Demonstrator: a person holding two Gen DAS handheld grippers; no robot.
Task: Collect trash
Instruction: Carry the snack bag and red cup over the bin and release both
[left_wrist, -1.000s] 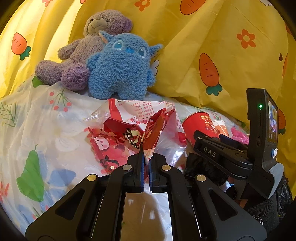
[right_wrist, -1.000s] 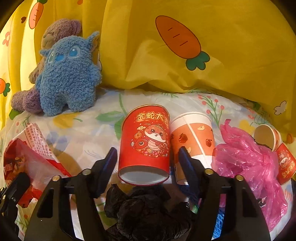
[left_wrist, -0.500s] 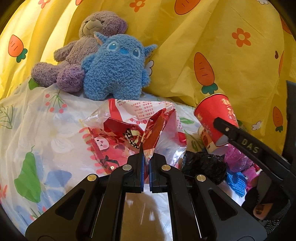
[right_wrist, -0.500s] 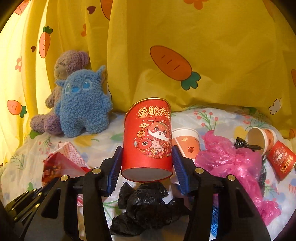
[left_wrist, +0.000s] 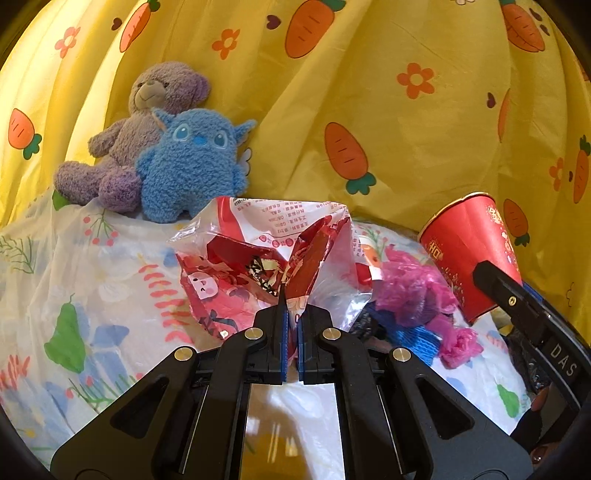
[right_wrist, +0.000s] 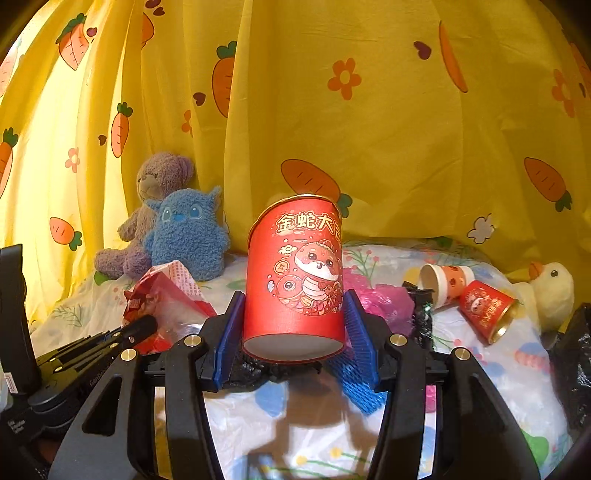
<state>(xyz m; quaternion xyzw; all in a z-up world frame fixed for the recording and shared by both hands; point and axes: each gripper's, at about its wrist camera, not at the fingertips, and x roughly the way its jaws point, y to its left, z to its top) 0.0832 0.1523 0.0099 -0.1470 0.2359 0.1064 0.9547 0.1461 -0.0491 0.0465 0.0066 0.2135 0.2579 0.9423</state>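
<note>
My left gripper (left_wrist: 291, 314) is shut on the edge of a crumpled red-and-white snack bag (left_wrist: 266, 258), held just above the floral sheet; the bag also shows in the right wrist view (right_wrist: 166, 299). My right gripper (right_wrist: 293, 325) is shut on a red paper cup with a cartoon snake (right_wrist: 295, 269), lifted clear of the sheet; the cup also shows at the right of the left wrist view (left_wrist: 469, 254). A pink plastic bag (left_wrist: 413, 291), a blue mesh piece (left_wrist: 417, 339) and black plastic (right_wrist: 258, 369) lie below the cup.
A purple teddy bear (left_wrist: 140, 129) and a blue plush (left_wrist: 192, 162) sit against the yellow carrot curtain (left_wrist: 406, 110). An orange-and-white cup (right_wrist: 443, 278) and a small red cup (right_wrist: 484, 308) lie on their sides at right, by a yellow duck plush (right_wrist: 550, 291). A black bag edge (right_wrist: 576, 362) is far right.
My right gripper closed on the red cup and lifted it up off the sheet. My left gripper kept hold of the snack bag and rose slightly.
</note>
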